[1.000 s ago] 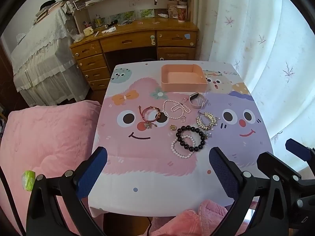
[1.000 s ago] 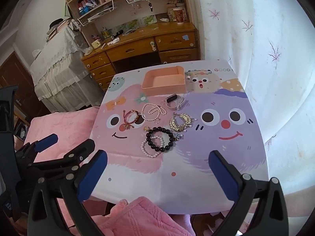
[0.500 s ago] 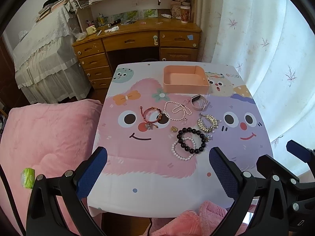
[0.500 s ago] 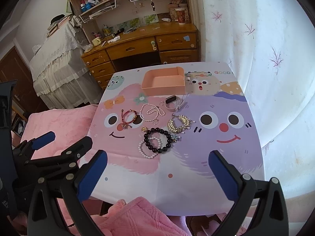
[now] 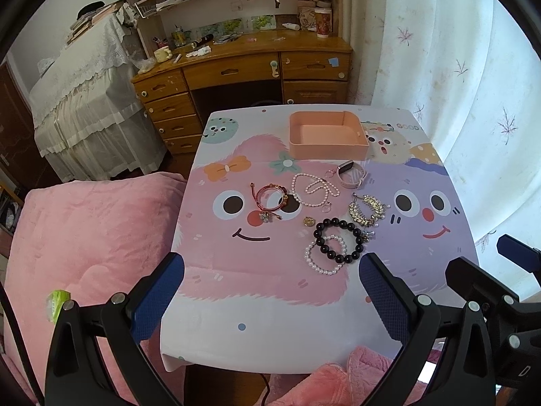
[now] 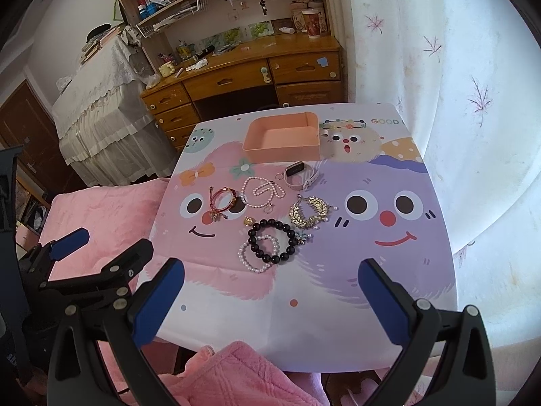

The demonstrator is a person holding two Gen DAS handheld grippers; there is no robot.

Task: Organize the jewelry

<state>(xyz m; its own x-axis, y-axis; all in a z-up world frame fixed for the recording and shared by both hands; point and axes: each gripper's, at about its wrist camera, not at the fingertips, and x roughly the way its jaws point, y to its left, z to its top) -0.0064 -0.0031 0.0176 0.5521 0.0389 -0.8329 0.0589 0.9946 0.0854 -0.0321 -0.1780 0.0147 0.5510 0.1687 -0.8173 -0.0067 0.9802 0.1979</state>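
Two claws, your left claw point(image 5: 270, 291) and right claw point(image 6: 270, 294), both spread apart, holding nothing, above the counter's point(image 5: 257, 335) near edge. Jewelry point(image 5: 334, 220) lies mid-counter, just beside the pink tray point(image 5: 326, 150).

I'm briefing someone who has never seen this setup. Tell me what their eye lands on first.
The cartoon-face tablecloth fills the view. A cluster of jewelry sits mid-table: a black bead bracelet overlapping a white pearl bracelet, with a red bracelet to their left. Behind them stands an empty pink tray; both the left gripper and the right gripper hang open near the table's front edge.
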